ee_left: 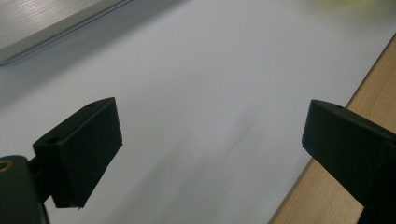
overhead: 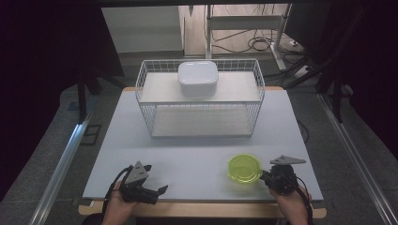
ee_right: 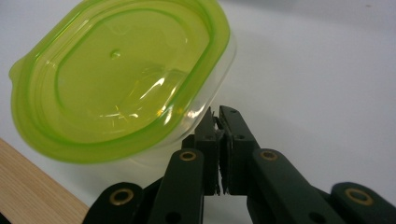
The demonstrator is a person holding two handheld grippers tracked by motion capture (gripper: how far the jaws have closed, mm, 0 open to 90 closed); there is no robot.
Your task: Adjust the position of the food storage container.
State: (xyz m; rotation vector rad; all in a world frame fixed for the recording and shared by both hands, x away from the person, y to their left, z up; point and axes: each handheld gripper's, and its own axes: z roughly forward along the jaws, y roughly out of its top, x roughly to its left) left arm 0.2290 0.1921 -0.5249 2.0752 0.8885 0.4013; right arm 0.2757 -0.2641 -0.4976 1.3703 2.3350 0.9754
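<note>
A person sits at a table [overhead: 197, 154] w/ a pale grey-white top and a light wood edge along the near side, holding a two-jaw gripper in each hand.

A small green-lidded container [overhead: 244, 168] rests on the tabletop near the front right, upright, lid facing up. In the right gripper view it [ee_right: 121, 79] is a clear plastic tub w/ a translucent lime-green lid, rounded-oblong; its long axis runs diagonally in that view, from lower left to upper right, and a small tab sticks out at the left end of the lid. From the high view it looks nearly round, so the axis can't be read there.

The right gripper [overhead: 263, 176] sits just right of the container. In its own view the right gripper [ee_right: 219, 121] has its jaws drawn together, almost no gap, tips right at the tub's near rim; whether they pinch the rim can't be told.

The left gripper [overhead: 159, 190] lies near the front left edge, well apart from the container. Its own view shows the left gripper [ee_left: 210, 140] w/ jaws spread wide, nothing between them, bare tabletop below.

At the table's far side stands a white wire basket rack [overhead: 199, 98] w/ a white lidded box [overhead: 197, 78] on its upper shelf. Beyond: grey floor, cables, metal frame legs, dark surroundings either side.
</note>
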